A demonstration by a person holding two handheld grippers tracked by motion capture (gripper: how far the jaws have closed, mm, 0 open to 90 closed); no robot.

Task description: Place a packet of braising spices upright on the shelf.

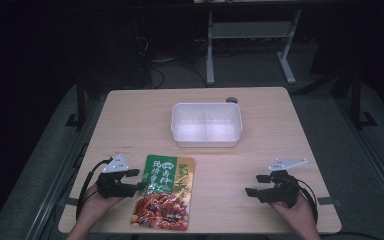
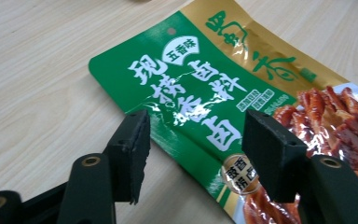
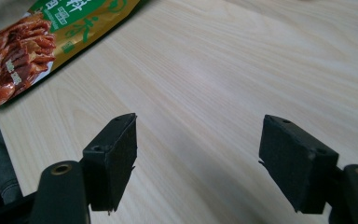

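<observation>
We see the left gripper (image 2: pixel 193 154) spread around the near-left edge of the food packet (image 1: pixel 164 192), which lies flat on the table (image 1: pixel 280 140), positioned to pinch it; the right gripper (image 3: pixel 198 163) waits spread over bare wood.

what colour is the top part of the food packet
Green with white characters and a gold strip along one side of the food packet, clearest in the left gripper view.

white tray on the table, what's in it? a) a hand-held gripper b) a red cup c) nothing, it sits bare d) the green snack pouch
c: in the high view the white tray shows a bare inside, while the green snack pouch lies flat on the table nearer the person.
</observation>
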